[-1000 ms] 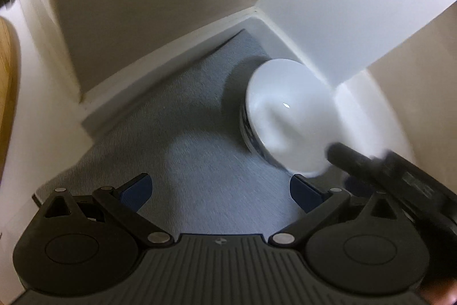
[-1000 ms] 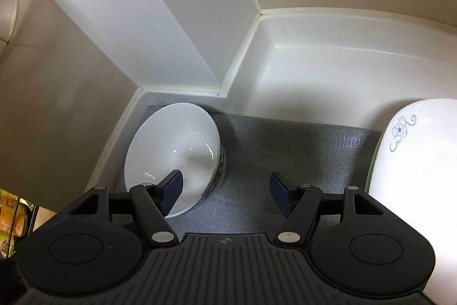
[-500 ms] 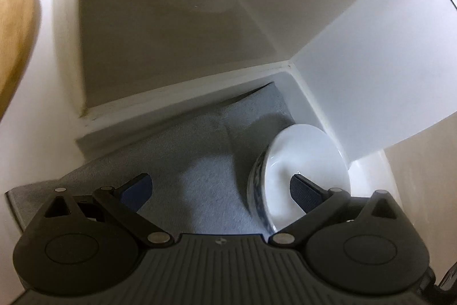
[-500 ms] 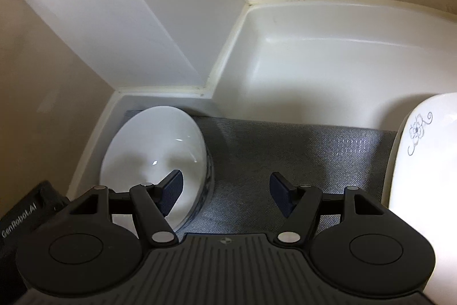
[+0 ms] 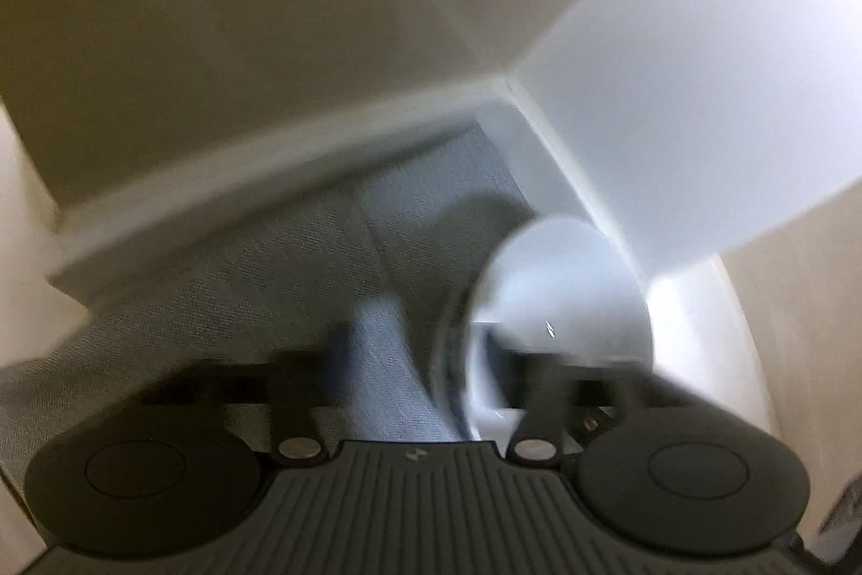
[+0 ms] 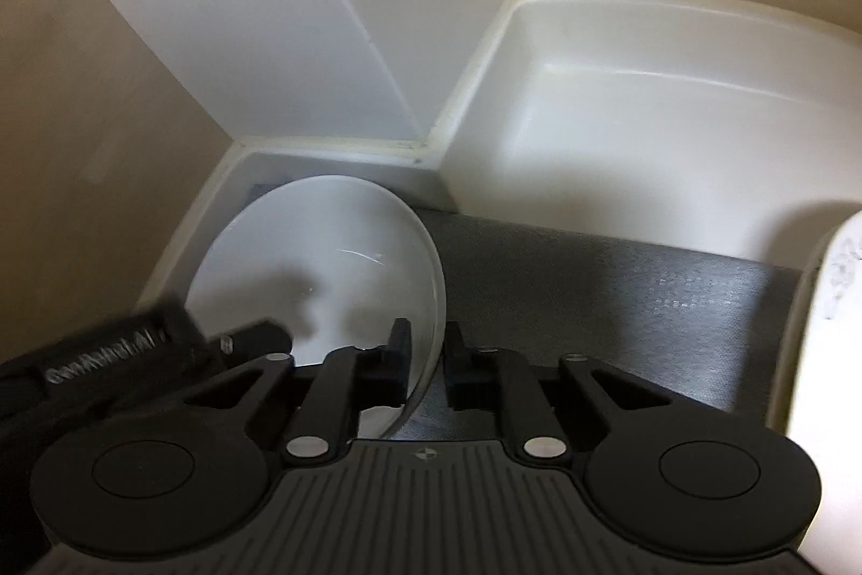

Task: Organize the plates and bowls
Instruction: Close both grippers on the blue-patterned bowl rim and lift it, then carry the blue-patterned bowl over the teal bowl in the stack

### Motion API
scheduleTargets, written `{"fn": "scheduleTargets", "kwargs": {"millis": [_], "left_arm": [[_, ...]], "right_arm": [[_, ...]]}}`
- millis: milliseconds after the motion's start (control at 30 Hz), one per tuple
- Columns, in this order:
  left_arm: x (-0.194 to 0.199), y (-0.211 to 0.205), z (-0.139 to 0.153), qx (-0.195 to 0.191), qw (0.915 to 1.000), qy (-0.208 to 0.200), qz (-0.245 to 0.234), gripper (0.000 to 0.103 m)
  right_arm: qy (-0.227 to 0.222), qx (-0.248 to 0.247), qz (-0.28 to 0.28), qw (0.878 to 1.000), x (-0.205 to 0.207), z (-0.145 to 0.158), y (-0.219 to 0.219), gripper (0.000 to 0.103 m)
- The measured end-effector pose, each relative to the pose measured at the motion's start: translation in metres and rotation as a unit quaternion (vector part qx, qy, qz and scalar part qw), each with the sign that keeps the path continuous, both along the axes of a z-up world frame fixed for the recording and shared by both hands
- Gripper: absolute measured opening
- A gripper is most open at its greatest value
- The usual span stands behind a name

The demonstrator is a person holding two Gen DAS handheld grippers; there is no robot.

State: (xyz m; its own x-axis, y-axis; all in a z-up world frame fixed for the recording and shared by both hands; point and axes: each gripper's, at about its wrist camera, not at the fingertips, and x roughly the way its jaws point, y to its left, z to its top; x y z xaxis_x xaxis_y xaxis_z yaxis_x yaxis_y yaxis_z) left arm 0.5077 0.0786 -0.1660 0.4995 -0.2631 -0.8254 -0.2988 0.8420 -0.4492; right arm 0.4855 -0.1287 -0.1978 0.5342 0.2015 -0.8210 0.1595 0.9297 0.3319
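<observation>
The white bowl (image 6: 323, 273) sat on a grey mat (image 6: 619, 284) in the corner of a white shelf (image 6: 646, 101), close to the side wall and back ledge. Both claws worked on this one bowl from opposite sides of its rim.

The right claw (image 6: 427, 367) had its two dark fingers drawn together on the bowl's near-right rim: one finger (image 6: 396, 359) stood inside the bowl, the other just outside on the mat side, and the thin white wall passed between them. The pads appeared to press on it, so this claw was clamped on the bowl. To its right, at the edge of that view, lay the rim of a white plate (image 6: 829, 305) with a faint floral mark, apart from the bowl. To the claw's left the body of the other tool reached in over the bowl.

In the left wrist view everything was smeared with blur. The left claw (image 5: 415, 354) was closing, with the bowl's (image 5: 560, 300) patterned wall between its fingers: one finger (image 5: 498, 348) inside the bowl, the other outside over the mat (image 5: 269, 262). A gap remained on the outer side, so the pads did not yet grip. The bowl lay ahead and right of this claw.
</observation>
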Motion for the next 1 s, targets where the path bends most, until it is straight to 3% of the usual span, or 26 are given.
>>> {"fn": "scheduleTargets", "kwargs": {"millis": [33, 367, 633, 1000], "left_arm": [[0.0, 0.003, -0.004, -0.026, 0.9996, 0.011, -0.006, 0.013], [-0.037, 0.009, 0.0, 0.009, 0.9959, 0.024, -0.087, 0.013], [-0.065, 0.021, 0.006, 0.02, 0.9945, 0.019, -0.101, 0.013], [-0.103, 0.035, 0.036, 0.016, 0.9951, -0.006, -0.098, 0.013]], "right_arm": [[0.0, -0.002, 0.004, 1.0, -0.001, 0.001, 0.001, 0.011], [0.046, -0.008, 0.037, 0.998, -0.028, 0.013, 0.017, 0.011], [0.053, -0.018, 0.052, 0.997, -0.05, 0.02, 0.035, 0.011], [0.026, -0.012, 0.063, 0.998, -0.082, 0.047, 0.048, 0.011]]}}
